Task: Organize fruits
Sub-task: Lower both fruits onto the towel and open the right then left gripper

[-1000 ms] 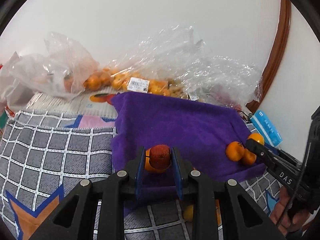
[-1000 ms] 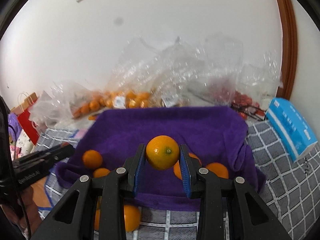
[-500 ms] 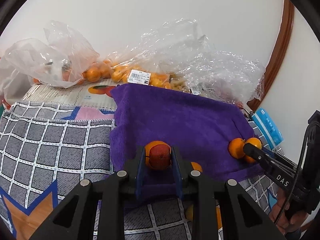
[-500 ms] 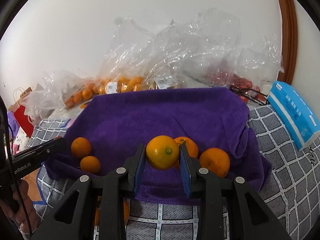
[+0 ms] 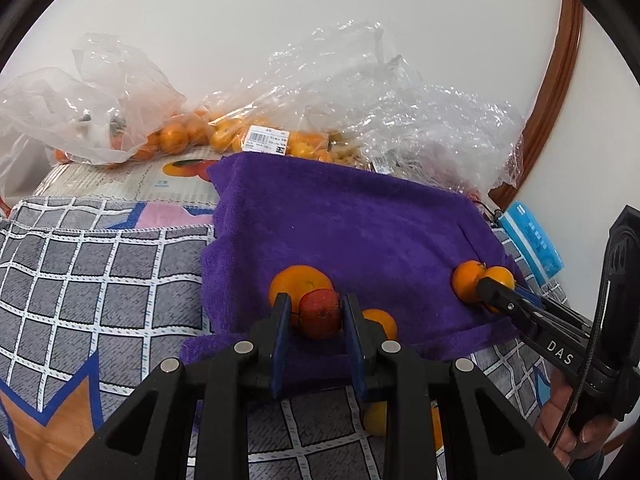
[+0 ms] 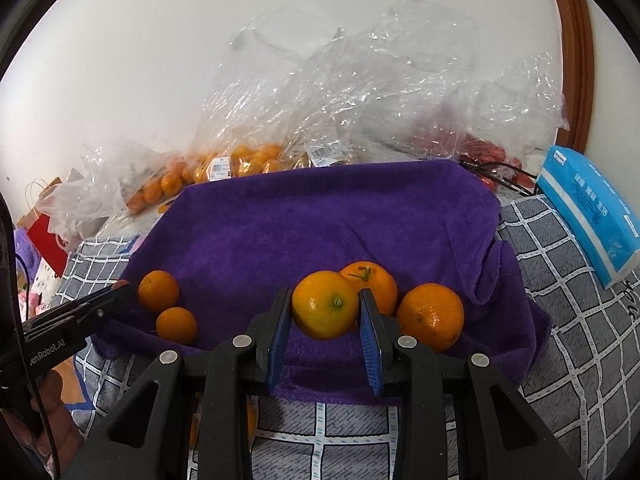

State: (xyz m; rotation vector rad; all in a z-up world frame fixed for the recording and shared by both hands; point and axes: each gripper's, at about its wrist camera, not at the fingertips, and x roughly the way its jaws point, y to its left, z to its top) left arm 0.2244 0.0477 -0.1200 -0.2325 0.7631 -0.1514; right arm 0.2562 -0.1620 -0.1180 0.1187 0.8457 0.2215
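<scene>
My left gripper [image 5: 316, 314] is shut on a small red fruit [image 5: 320, 314], held just above the near left edge of a purple towel [image 5: 352, 224]. Two oranges [image 5: 299, 285] lie on the towel right behind it. My right gripper [image 6: 325, 312] is shut on an orange [image 6: 325, 305] over the towel's [image 6: 320, 220] near right part, with two larger oranges [image 6: 430, 316] lying beside and behind it. Two small oranges [image 6: 159, 291] rest at the towel's left, close to the left gripper's tip [image 6: 120, 289]. The right gripper [image 5: 490, 286] shows at the right of the left wrist view.
Clear plastic bags of oranges [image 6: 240, 160] and a bag of red fruit [image 6: 480, 152] line the wall behind the towel. A blue tissue pack [image 6: 588, 208] lies at the right. More oranges [image 5: 376, 416] sit on the grey checked cloth [image 5: 100, 272] below my grippers. A red paper bag [image 6: 48, 236] stands far left.
Both views have tipped down and drawn nearer the towel, so the fruit lying on it shows closer behind each held fruit. Both grips are unchanged.
</scene>
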